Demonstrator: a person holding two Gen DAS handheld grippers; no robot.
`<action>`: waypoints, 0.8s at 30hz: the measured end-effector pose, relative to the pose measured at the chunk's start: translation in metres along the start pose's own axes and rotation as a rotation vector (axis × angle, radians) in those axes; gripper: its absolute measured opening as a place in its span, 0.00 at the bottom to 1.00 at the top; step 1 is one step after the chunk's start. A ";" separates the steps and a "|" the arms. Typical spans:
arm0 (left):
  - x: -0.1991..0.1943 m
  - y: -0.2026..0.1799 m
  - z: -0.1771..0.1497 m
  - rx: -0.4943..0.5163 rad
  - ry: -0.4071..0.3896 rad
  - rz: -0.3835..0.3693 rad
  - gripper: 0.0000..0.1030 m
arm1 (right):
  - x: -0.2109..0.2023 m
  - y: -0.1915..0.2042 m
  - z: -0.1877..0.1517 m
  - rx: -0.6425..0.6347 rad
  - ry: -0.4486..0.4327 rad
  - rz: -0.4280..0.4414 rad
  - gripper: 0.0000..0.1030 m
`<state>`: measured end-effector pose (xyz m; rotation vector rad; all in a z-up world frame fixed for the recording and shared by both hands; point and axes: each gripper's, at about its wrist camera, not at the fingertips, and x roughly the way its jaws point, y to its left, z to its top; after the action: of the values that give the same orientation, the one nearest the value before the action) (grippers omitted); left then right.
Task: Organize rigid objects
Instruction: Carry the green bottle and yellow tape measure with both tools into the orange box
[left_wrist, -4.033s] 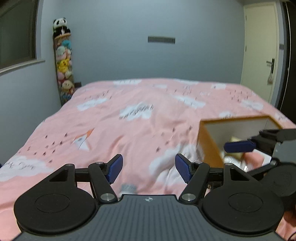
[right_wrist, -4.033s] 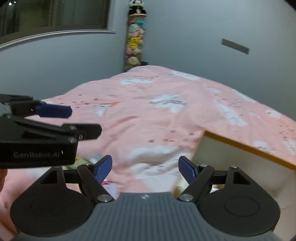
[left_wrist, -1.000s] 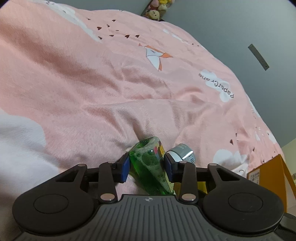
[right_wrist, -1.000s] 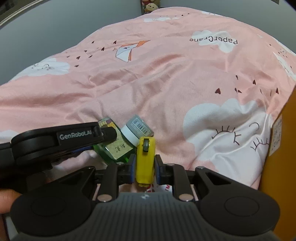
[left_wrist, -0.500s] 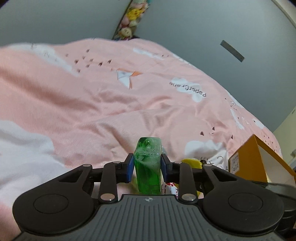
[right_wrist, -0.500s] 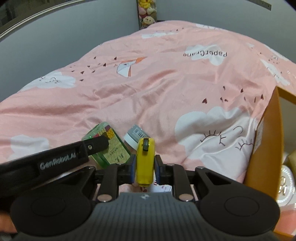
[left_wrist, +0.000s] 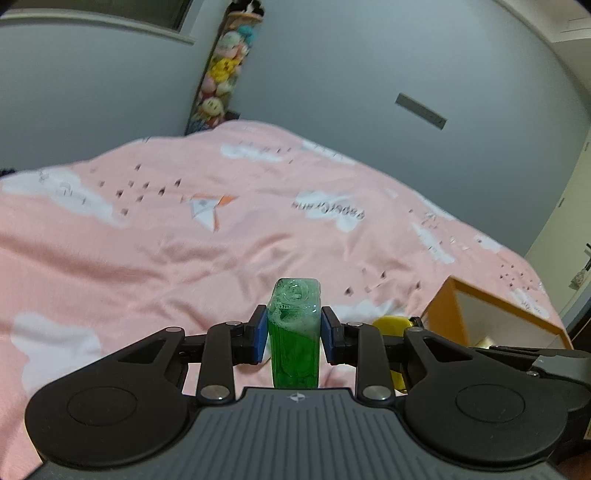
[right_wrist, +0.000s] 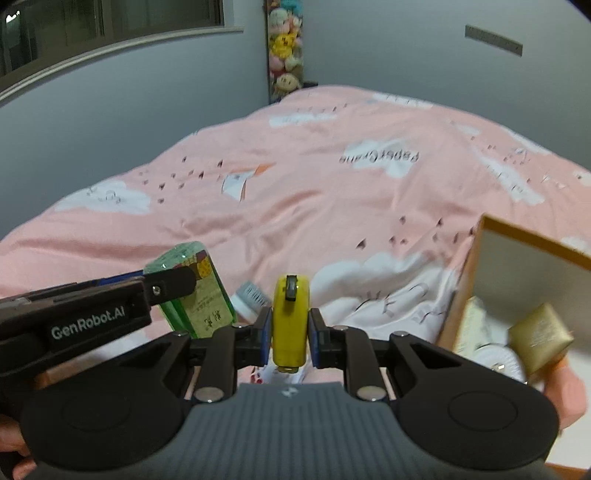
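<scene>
Gripping a green bottle (left_wrist: 294, 332), the left claw (left_wrist: 294, 334) nears the right claw (right_wrist: 289, 332) clamping a yellow tape measure (right_wrist: 290, 317) beside the box (right_wrist: 480, 236).

Left wrist: looking forward over its fingers, close above the pink bed (left_wrist: 155, 258).
Right wrist: facing likewise, beside it.
Shared: bed, orange box (right_wrist: 480, 258), plush column (left_wrist: 221, 85).

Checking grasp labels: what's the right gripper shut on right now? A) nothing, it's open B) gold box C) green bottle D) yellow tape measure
D: in the right wrist view the right gripper has both pads pressed against the yellow tape measure; the green bottle sits in the left gripper, and the gold box lies in the carton.
</scene>
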<state>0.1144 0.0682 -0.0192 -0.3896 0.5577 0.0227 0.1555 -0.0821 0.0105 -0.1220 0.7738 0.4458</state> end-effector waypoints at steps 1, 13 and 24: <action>-0.004 -0.004 0.003 0.007 -0.010 -0.005 0.32 | -0.005 -0.002 0.001 -0.006 -0.011 -0.006 0.18; -0.028 -0.061 0.031 0.077 -0.092 -0.147 0.32 | -0.078 -0.049 0.014 -0.028 -0.146 -0.117 0.18; -0.003 -0.139 0.025 0.169 -0.025 -0.350 0.32 | -0.103 -0.125 0.001 -0.015 -0.069 -0.311 0.18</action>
<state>0.1422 -0.0511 0.0505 -0.3171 0.4571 -0.3533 0.1452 -0.2297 0.0766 -0.2363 0.6696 0.1596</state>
